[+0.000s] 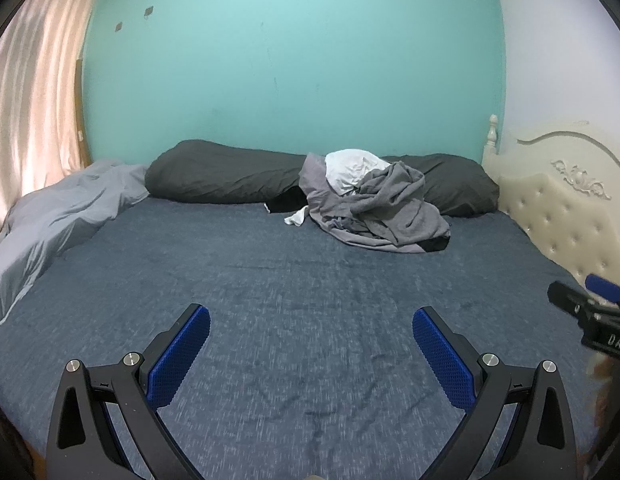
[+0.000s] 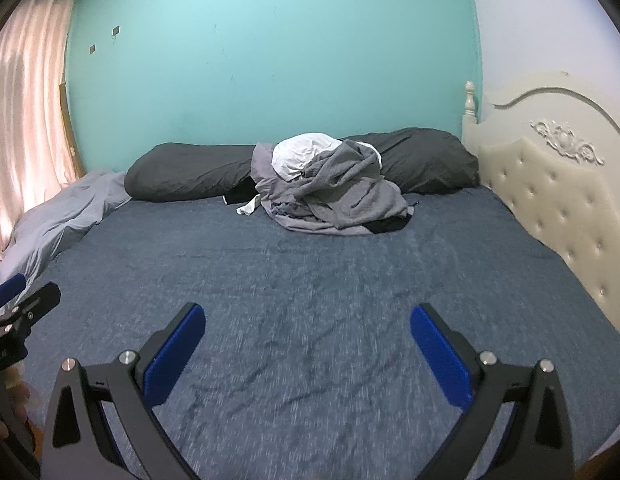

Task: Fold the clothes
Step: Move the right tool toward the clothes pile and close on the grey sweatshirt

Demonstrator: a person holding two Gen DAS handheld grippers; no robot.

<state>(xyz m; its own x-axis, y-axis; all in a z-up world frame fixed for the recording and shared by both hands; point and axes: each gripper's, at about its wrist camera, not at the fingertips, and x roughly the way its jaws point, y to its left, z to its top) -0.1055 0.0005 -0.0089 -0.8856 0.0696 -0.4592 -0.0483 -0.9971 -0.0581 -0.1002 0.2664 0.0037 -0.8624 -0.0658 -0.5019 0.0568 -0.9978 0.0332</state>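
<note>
A heap of clothes (image 1: 374, 204) (image 2: 330, 196) lies at the far side of the bed, grey garments with a white one on top and black fabric underneath. My left gripper (image 1: 311, 316) hangs open over the near part of the blue sheet, far from the heap, with nothing between its blue pads. My right gripper (image 2: 307, 314) is open too and empty, likewise well short of the heap. Each gripper shows at the edge of the other's view: the right one (image 1: 590, 312) and the left one (image 2: 18, 308).
Two dark grey pillows (image 1: 218, 178) (image 2: 422, 160) lie against the turquoise wall behind the heap. A light grey duvet (image 1: 58, 216) is bunched at the left edge. A cream tufted headboard (image 2: 550, 200) borders the right side. The blue bed sheet (image 1: 270, 272) spreads between grippers and heap.
</note>
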